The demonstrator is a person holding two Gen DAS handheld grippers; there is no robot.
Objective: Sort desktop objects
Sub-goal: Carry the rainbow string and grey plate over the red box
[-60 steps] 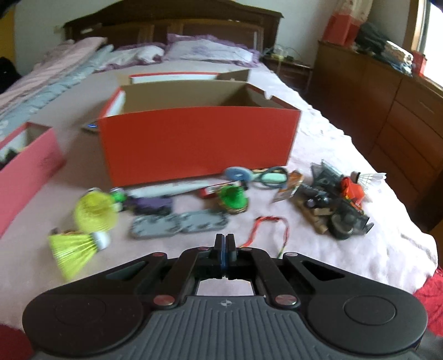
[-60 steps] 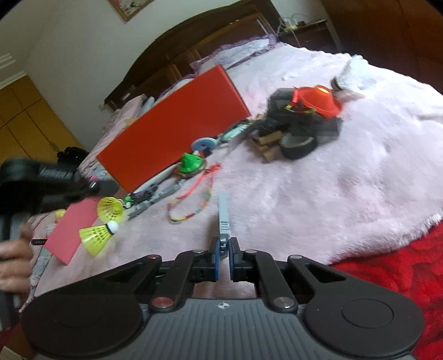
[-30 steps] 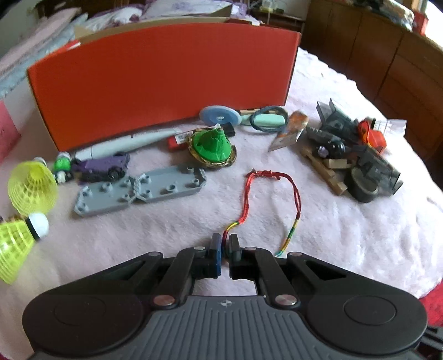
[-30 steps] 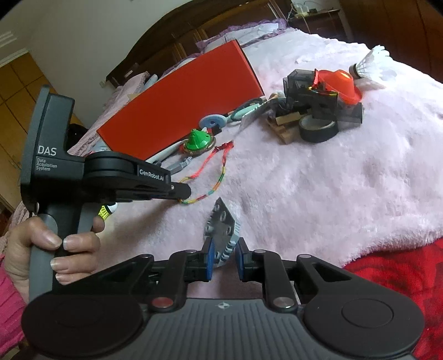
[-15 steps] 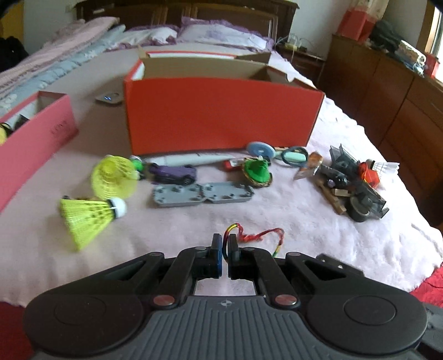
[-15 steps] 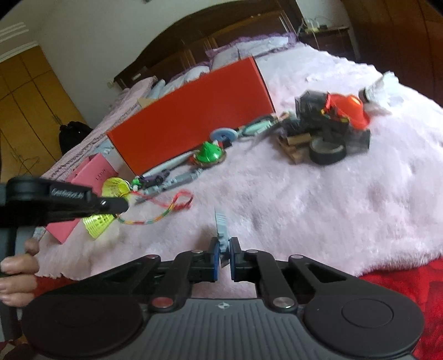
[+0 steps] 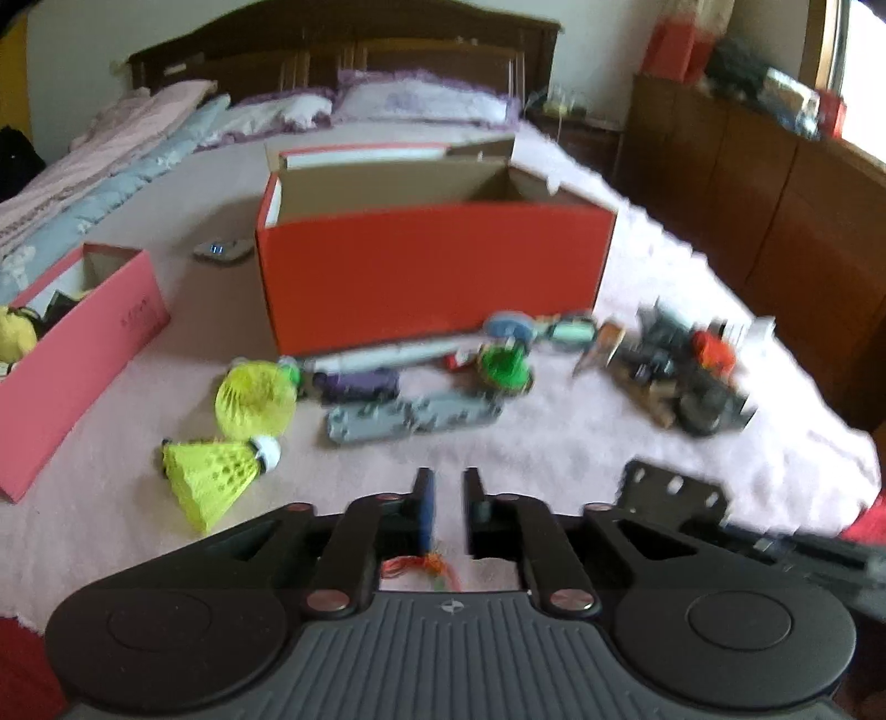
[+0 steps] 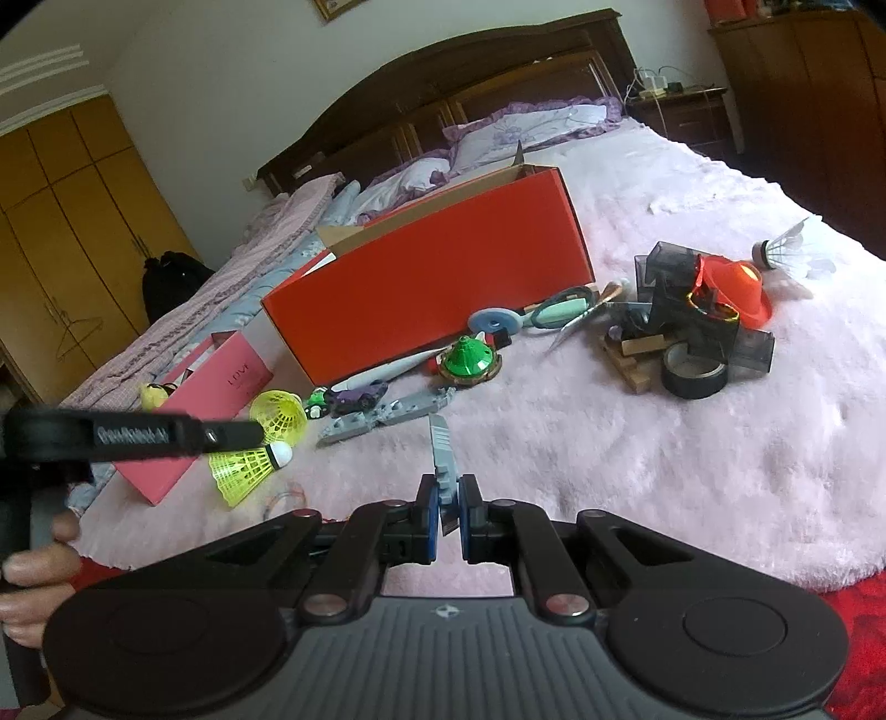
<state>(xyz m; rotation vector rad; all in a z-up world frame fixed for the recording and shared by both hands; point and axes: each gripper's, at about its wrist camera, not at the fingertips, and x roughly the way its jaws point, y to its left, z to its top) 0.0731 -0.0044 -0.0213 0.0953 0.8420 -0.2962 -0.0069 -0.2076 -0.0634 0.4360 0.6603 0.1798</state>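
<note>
A: What is the right hand-held gripper [image 8: 449,512] doing at the bottom centre?
B: It is clamped on a grey studded plastic plate [image 8: 443,451] standing on edge between the pads.
A: And the left hand-held gripper [image 7: 447,507]?
B: Its jaws have just been opening, with a narrow gap and nothing pinched; the braided cord [image 7: 423,567] lies below them, low in the frame.
A: Beyond that?
B: A fluffy pink blanket [image 8: 692,454] on the bed, yellow mesh shuttlecocks [image 7: 213,479] at left, a long grey plate [image 7: 410,418] mid-frame, then the open red cardboard box [image 7: 432,277] and, farthest, the dark wooden headboard [image 7: 343,50].
</note>
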